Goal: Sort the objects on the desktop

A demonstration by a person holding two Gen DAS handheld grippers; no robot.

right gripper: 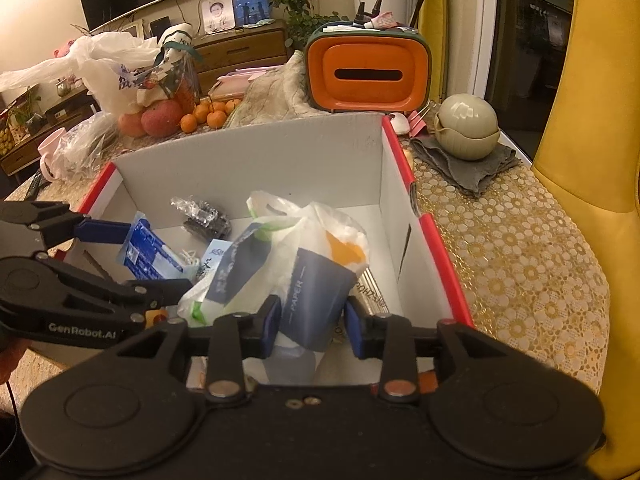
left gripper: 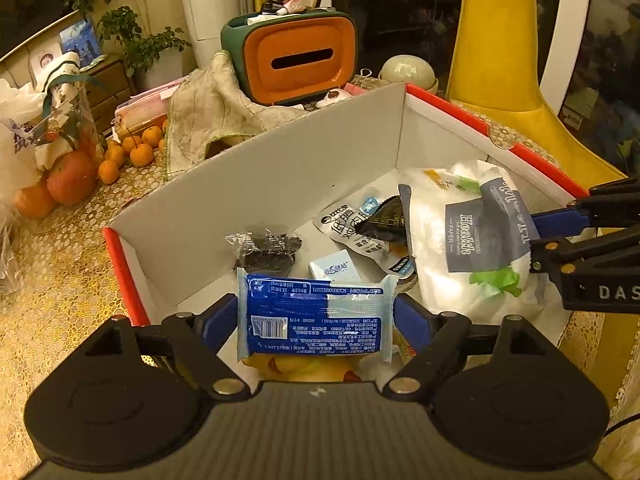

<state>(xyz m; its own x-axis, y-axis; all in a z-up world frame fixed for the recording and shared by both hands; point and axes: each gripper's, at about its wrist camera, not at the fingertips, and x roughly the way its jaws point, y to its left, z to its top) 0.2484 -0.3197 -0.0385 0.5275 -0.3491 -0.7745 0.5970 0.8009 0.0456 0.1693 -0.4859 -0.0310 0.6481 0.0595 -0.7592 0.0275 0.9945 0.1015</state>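
**Both claws are holding packets over the red-edged box**

The left claw point(left gripper: 316, 312) is pinching a flat, glossy blue-and-white wipes packet point(left gripper: 314, 318) between its blue pads, and the packet is hanging just over the near end of the cardboard box point(left gripper: 256, 184). From the right wrist view the same packet point(right gripper: 150, 252) is showing edge-on, tilted, at the box's left side.

The right claw point(right gripper: 310, 322) is gripping a soft tissue pack point(right gripper: 310, 304) wrapped in crinkly white film with a grey-blue "PAPER" label; its fingers are pressing into the label on both sides. In the left wrist view that pack point(left gripper: 476, 236) is bulging as a rounded white bundle at the box's right side, with the right claw point(left gripper: 536, 240) coming in from the right edge.

Inside the box, on its smooth white floor, a crumpled clear-and-black wrapper point(left gripper: 264, 250) is lying near the back wall, a small pale blue carton point(left gripper: 335, 269) is sitting beside it, and a white printed sachet point(left gripper: 352, 228) is lying partly under the tissue pack.

Around the box, the bench point(right gripper: 516, 264) is wearing a gold cloth with a lacy circle pattern. Behind it, a rounded orange-and-green tissue holder point(right gripper: 368, 74) is standing upright, small oranges point(left gripper: 136, 150) are clustering to the left, and a round beige pot point(right gripper: 466, 128) is resting on a folded grey cloth point(right gripper: 468, 168).
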